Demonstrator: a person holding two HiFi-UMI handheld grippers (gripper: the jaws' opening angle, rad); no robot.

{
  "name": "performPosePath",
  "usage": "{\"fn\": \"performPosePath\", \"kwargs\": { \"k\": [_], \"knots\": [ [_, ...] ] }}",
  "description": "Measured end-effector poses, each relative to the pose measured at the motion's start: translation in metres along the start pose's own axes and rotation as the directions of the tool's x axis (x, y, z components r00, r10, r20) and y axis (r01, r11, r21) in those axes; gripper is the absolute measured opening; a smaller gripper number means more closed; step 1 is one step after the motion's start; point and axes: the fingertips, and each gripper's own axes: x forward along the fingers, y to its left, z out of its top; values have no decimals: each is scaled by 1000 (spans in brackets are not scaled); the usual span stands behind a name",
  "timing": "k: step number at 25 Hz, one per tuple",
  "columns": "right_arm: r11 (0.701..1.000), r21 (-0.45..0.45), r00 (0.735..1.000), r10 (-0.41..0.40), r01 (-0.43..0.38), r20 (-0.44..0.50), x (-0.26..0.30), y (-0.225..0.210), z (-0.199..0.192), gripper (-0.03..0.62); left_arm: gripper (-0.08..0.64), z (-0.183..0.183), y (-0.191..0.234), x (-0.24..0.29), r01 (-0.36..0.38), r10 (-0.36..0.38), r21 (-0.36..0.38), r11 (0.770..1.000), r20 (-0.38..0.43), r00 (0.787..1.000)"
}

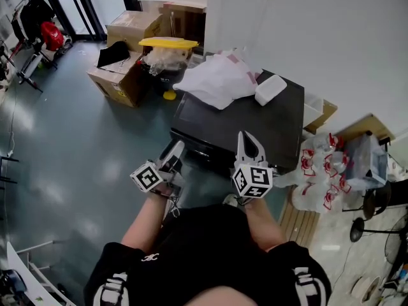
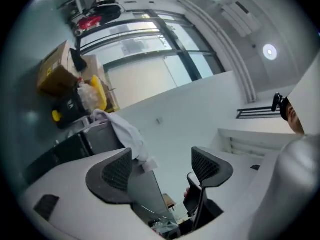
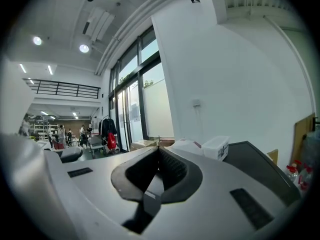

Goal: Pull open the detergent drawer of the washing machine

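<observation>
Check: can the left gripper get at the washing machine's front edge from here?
Probably yes. The left gripper is open and empty, near the washing machine's front edge with nothing between; the white bag and box sit farther back on top. The drawer itself can't be made out.

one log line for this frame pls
left tongs: open, empty | right tongs: shut, empty | both in front of washing machine | nothing gripped

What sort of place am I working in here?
Likely an open workshop or lab hall rather than a home: the washing machine stands by a bare white wall, cardboard boxes sit on the floor, and tall windows reach a high ceiling.
</observation>
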Motion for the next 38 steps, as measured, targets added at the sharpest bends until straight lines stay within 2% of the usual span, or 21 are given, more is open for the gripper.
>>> {"fn": "performPosePath", "kwargs": {
  "k": [3,6,10,13,16,19,28,38],
  "knots": [
    [1000,-10,1000,-8,8,-11,-5,-1,-2,2,351,-13,20,-7,15,-13,-134,991,22,1000],
    [1000,-17,999,-21,20,-28,-10,-5,-6,2,351,-30,44,-14,20,-23,-184,983,-10,1000],
    [999,-18,997,-43,42,-59,-19,-12,-17,2,351,-51,78,-25,-7,-1,-236,972,-32,999],
    [998,-23,995,-54,52,-87,-25,-14,-25,3,342,-66,102,-33,-37,22,-244,969,-63,998],
    [998,-30,992,-59,56,-112,-29,-19,-32,2,301,-76,127,-36,-64,46,-250,966,-78,996],
    [997,-38,988,-73,68,-138,-36,-26,-41,2,272,-79,145,-38,-72,60,-275,959,-52,997],
    [994,-62,973,-99,87,-210,-47,-54,-61,2,272,-86,177,-13,-42,51,-342,939,16,999],
    [995,-93,979,-57,40,-194,-39,-62,-53,2,272,-96,202,11,-40,69,-384,923,61,996]
  ]
}}
